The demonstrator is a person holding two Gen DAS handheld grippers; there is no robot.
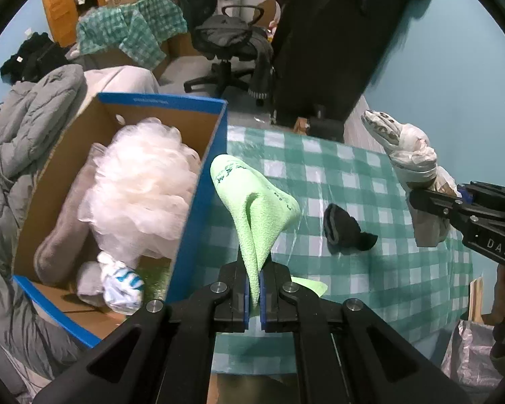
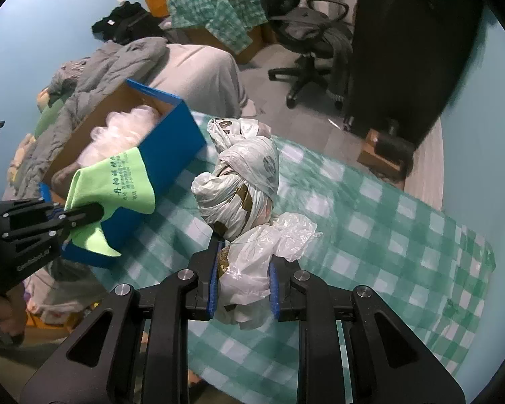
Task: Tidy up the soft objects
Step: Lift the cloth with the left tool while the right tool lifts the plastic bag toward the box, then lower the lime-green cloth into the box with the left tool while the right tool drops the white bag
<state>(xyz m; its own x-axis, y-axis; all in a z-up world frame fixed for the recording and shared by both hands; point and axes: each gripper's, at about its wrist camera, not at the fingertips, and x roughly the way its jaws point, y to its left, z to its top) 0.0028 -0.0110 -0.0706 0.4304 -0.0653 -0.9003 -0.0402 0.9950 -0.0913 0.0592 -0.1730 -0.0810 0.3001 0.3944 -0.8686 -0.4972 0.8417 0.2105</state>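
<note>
My left gripper (image 1: 255, 277) is shut on a light green cloth (image 1: 257, 202), which hangs lifted above the checked table beside the blue cardboard box (image 1: 202, 181). From the right wrist view the same green cloth (image 2: 118, 181) and left gripper (image 2: 99, 213) show in front of the box (image 2: 171, 155). My right gripper (image 2: 244, 269) is shut on a knotted white plastic bag bundle (image 2: 242, 181), held above the table. That bundle (image 1: 407, 151) and the right gripper (image 1: 417, 197) appear at the right of the left wrist view. A black sock (image 1: 345, 227) lies on the tablecloth.
The box holds a white mesh bath puff (image 1: 141, 185), a grey soft item (image 1: 55, 252) and a white-and-blue knotted bag (image 1: 123, 281). A grey padded jacket (image 1: 20, 155) lies left of the box. An office chair (image 1: 229, 43) and dark hanging clothes (image 1: 336, 33) stand beyond the green-checked table (image 1: 370, 269).
</note>
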